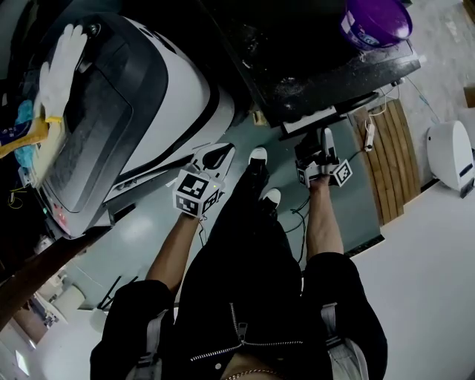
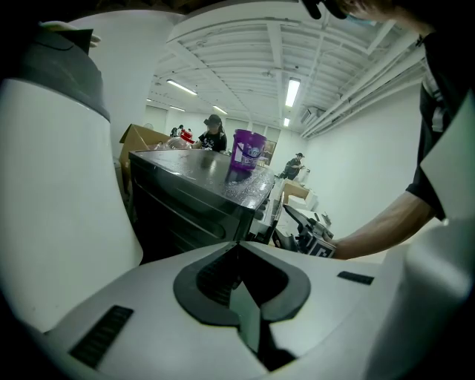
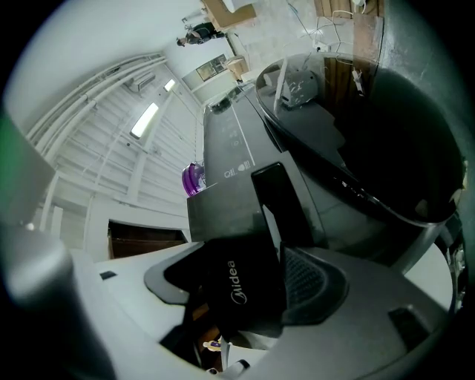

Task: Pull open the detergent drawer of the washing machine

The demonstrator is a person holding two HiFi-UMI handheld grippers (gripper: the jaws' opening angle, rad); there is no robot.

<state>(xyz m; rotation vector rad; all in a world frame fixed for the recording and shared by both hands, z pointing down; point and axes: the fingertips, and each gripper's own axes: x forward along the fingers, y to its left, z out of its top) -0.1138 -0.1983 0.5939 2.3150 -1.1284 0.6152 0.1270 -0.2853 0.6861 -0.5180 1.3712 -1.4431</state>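
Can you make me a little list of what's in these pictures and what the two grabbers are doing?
dark washing machine: purple bucket on top
detergent drawer: black front, looks partly pulled out
right gripper: closed on the drawer's front
left gripper: jaws together, holding nothing
white washing machine: white glove lying on top

We log a grey-green floor [image 1: 141,241]. Standing on it: a white top-loader [image 1: 182,89], a dark washing machine [image 1: 319,67] with a purple bucket [image 1: 375,21] on top, a wooden slat board [image 1: 393,159] beside that, loose cables [image 1: 300,215], the person's shoes [image 1: 257,157].
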